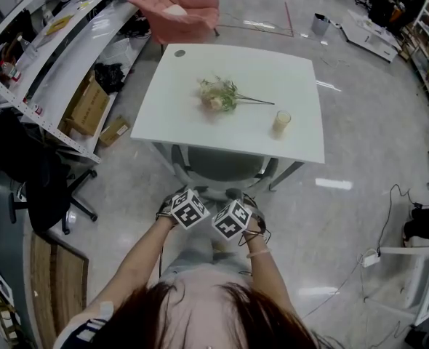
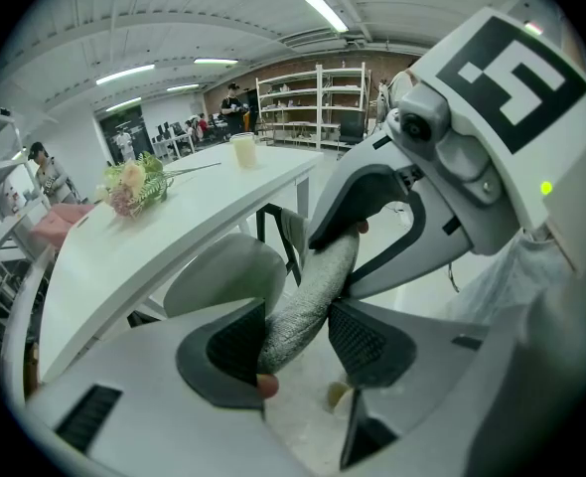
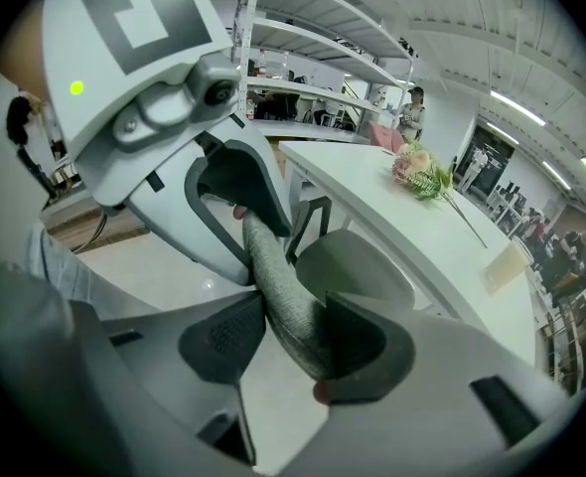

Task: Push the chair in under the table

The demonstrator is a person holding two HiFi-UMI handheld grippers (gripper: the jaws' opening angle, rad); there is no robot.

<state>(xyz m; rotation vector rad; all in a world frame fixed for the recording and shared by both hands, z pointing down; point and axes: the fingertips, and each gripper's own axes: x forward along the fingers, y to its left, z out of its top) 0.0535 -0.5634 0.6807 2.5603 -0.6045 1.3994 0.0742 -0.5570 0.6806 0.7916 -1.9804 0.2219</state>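
We hold the left gripper (image 2: 298, 341) and the right gripper (image 3: 291, 339) side by side on the grey fabric backrest (image 2: 313, 286) of the office chair (image 1: 218, 167). Each pair of jaws is closed down on the padded top edge, with the ribbed pads pressing the fabric from both sides. The chair stands at the near edge of the white table (image 1: 273, 78), its seat partly beneath the tabletop and its back toward us. On the table we see a bunch of flowers (image 1: 218, 94) lying flat and, near it, a pale cup (image 1: 281, 121) standing upright.
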